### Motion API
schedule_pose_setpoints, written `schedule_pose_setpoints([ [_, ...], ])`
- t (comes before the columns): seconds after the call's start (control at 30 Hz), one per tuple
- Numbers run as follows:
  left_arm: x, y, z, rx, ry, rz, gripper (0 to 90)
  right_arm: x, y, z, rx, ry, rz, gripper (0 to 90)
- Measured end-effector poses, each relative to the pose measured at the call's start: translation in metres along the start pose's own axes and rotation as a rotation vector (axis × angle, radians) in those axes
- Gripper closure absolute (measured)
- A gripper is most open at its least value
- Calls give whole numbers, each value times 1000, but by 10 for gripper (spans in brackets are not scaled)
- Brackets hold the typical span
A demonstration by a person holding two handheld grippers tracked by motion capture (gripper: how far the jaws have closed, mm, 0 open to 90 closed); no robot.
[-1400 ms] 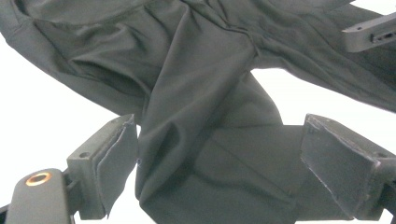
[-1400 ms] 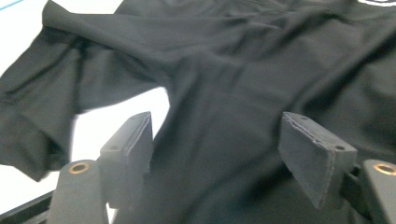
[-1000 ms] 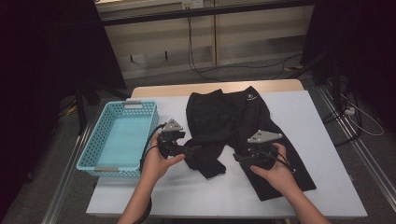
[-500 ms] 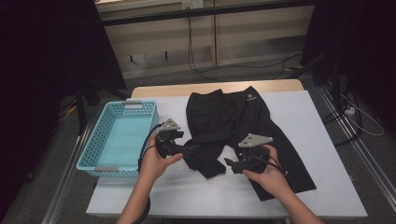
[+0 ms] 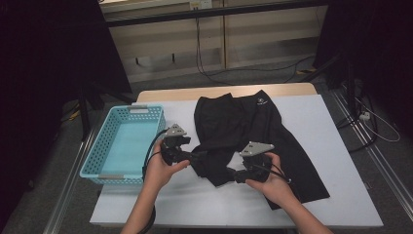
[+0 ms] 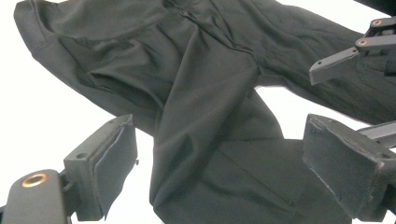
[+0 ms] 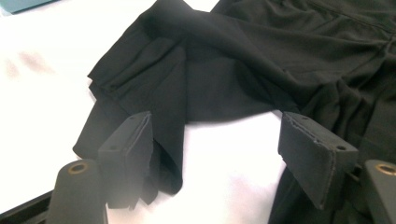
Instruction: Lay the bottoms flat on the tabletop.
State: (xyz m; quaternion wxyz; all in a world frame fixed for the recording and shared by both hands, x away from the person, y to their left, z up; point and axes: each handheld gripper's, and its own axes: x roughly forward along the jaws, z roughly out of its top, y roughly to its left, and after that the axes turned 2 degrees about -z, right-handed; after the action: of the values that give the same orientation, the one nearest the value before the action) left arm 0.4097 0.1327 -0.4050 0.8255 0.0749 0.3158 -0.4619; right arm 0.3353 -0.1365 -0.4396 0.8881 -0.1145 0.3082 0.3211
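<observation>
High view: fixed above the person's side, facing forward and down. Takes in the whole white table (image 5: 341, 146), the blue basket (image 5: 104, 151) at its left, floor and cabinets beyond.

Left gripper view: rides on the left gripper (image 5: 197, 157), close and low over the table, looking along its jaws onto the black garment (image 6: 210, 93). The right gripper (image 6: 348, 53) enters at the upper right edge.

Right gripper view: rides on the right gripper, equally close, looking across the garment's folded end toward the basket's corner.

Shared: all three cover the garment's near left part.
</observation>
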Motion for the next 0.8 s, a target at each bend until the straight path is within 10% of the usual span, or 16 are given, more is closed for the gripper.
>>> schedule_pose_setpoints([
  [0.5,-4,1,1,5,-9,16,111,7,11,5,-39,-1,35,290],
  [0.8,-7,4,-2,0,-7,31,110,17,24,10,-102,-1,82,485],
])
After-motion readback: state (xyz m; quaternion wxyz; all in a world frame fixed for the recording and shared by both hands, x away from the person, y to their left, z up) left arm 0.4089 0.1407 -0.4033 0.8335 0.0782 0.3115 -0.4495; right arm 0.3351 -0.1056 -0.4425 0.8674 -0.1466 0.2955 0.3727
